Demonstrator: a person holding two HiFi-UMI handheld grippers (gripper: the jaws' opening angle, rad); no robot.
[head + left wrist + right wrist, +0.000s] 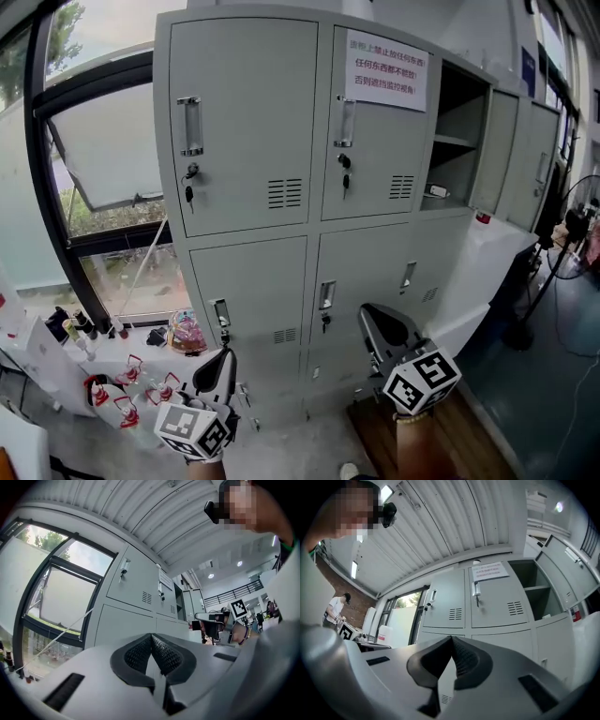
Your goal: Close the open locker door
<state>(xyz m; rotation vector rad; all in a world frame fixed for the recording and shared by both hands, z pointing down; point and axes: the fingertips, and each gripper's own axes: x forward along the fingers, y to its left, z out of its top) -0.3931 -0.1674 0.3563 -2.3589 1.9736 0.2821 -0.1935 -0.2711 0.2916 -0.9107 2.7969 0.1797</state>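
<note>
The fingers of the left gripper point(151, 638) are pressed together with nothing between them, and so are those of the right gripper point(451, 639). Closed, empty tips likely suit pushing rather than grasping. Both hang low before the bottom edge of the tall grey metal locker bank point(244, 122), well apart from the open grey metal locker door point(495, 150), which stands swung outward at the bank's upper right corner. The right gripper, on that side, seems better placed to reach it.
</note>
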